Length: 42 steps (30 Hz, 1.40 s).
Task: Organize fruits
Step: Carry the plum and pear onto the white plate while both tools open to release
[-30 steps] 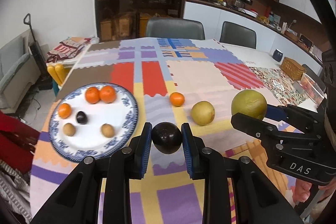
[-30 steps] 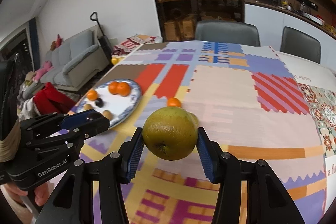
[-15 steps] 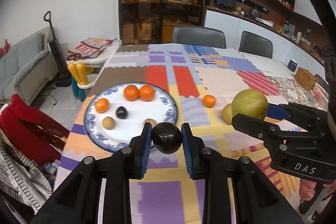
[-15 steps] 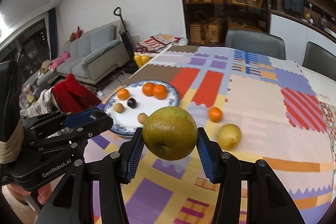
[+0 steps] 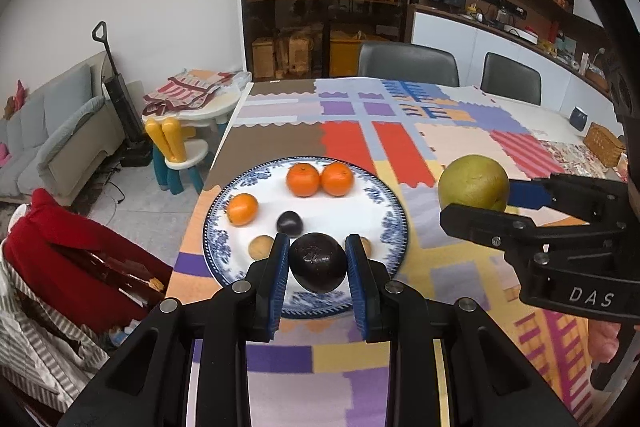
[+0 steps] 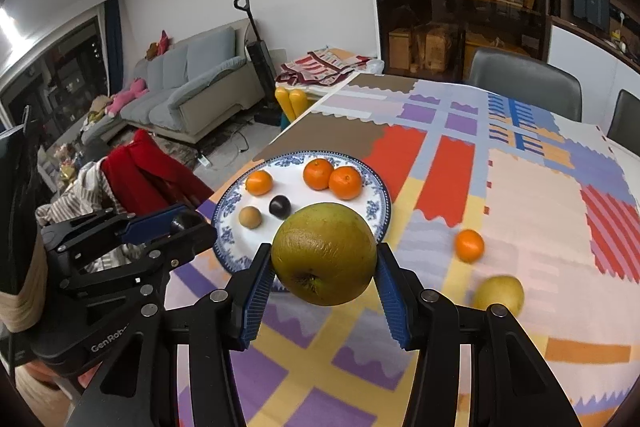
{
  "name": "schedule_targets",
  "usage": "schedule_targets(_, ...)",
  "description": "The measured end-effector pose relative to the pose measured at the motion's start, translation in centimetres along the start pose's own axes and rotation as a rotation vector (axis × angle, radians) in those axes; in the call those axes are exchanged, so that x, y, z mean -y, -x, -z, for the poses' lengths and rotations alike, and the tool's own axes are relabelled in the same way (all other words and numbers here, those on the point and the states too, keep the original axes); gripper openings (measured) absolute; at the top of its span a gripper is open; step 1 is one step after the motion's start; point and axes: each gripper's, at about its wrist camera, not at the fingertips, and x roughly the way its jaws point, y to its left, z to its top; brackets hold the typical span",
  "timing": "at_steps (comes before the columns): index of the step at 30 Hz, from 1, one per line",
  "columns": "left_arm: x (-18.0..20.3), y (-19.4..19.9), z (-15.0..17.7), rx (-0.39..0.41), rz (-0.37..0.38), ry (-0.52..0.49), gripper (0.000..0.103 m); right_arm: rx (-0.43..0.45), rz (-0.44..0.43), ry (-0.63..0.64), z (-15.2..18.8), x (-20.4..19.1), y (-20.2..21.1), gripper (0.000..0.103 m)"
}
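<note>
My left gripper (image 5: 318, 269) is shut on a dark purple round fruit (image 5: 317, 268) and holds it over the near edge of the blue-and-white plate (image 5: 384, 227). My right gripper (image 6: 325, 277) is shut on a large green-yellow fruit (image 6: 325, 253), held above the table just right of the plate (image 6: 382, 195). On the plate lie three oranges (image 5: 303, 179), a small dark plum (image 5: 289, 223) and small brown fruits (image 5: 260, 247). A loose orange (image 6: 469, 245) and a yellow fruit (image 6: 499, 293) lie on the tablecloth to the right.
The table carries a patchwork cloth (image 5: 400, 143). Its left edge runs beside the plate, with a chair draped in red clothing (image 5: 76, 247) below. Grey chairs (image 5: 408, 65) stand at the far side. A wicker basket (image 5: 604, 145) sits far right.
Both grippers have moved left toward the plate with their fruits held. The plate now lies right under the left gripper, and the loose orange and yellow fruit have dropped out of the left view.
</note>
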Motion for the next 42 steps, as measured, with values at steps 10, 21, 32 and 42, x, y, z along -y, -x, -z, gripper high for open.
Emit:
schedule_targets(10, -2.9, -4.9, -1.3, -0.047, 0.004, -0.023, 0.028, -0.062, 0.032, 0.023, -1.9, -0.2, -5.3, 0.051)
schedule_targets(21, -5.3, -9.7, -1.7, -0.128, 0.002, -0.009, 0.028, -0.164, 0.051, 0.030, -2.7, 0.0, -10.7, 0.051)
schedule_targets(32, -5.6, -10.4, -1.6, -0.147, 0.023, 0.006, 0.042, -0.186, 0.051, 0.008, -2.7, 0.2, -12.1, 0.051)
schedule_targets(42, -4.3, -6.5, -1.9, -0.064, -0.020, 0.021, 0.047, -0.098, 0.080, -0.011, -2.8, 0.7, -9.0, 0.058)
